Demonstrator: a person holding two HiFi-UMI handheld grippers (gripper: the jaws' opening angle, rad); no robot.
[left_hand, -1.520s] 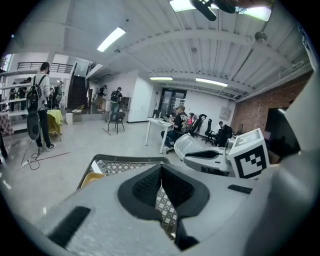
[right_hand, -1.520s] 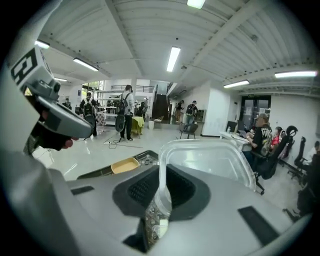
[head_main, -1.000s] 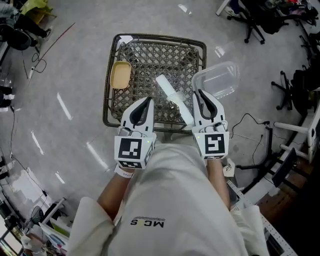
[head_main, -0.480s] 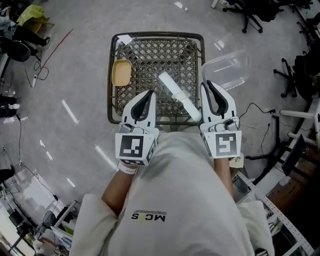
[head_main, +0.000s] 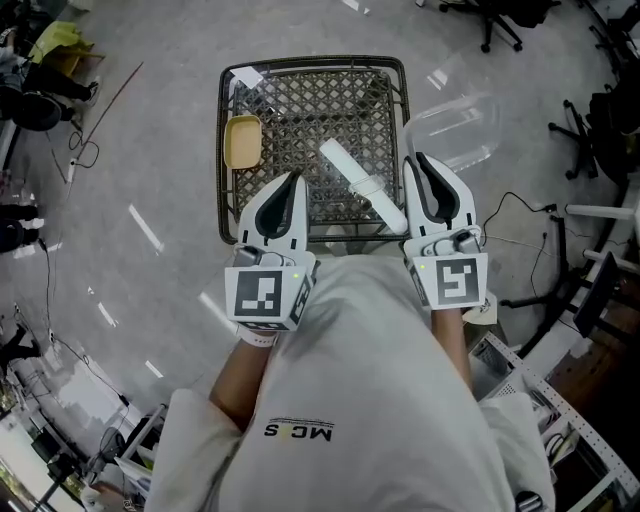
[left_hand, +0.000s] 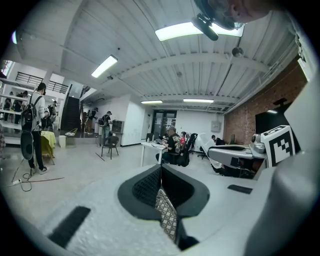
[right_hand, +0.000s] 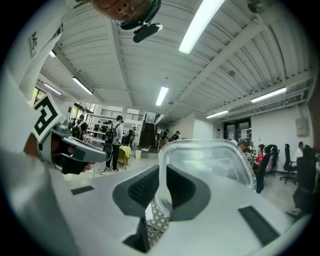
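**R gripper clamped on clear tub, L gripper shut on nothing**

Grey polished floor (head_main: 150, 120) under me. Around it is an open office w/ ribbed ceiling & strip lights. A brick wall (left_hand: 247, 112) runs off to the right of my left tool, and a seated person (left_hand: 173, 145) at a desk is far ahead of it.

My right gripper (right_hand: 161, 172) has its jaws pressed onto the near wall of a clear tub (right_hand: 210, 160). The rim runs up between the pads, and the rest of the tub sticks out ahead & to the right of the tips, held up off the floor. From the head view the tub hangs past the right edge of the wire basket (head_main: 310, 63), over bare floor.

My left gripper (left_hand: 161, 172) has its jaws fully together w/ nothing between them. Only a sliver of basket mesh shows through the slit below the pads. Its tips sit over the basket's near edge.

Basket lies just ahead of & below both tools. Inside it:
- A yellow dish (head_main: 243, 141) sits against the left rim, ahead-left of my left tips.
- A white strip (head_main: 360, 185) lies slantwise between the two grippers. Its near end is just beside my right gripper, but can't tell if they touch.

Both tools are side by side, well apart, pointing the same way.
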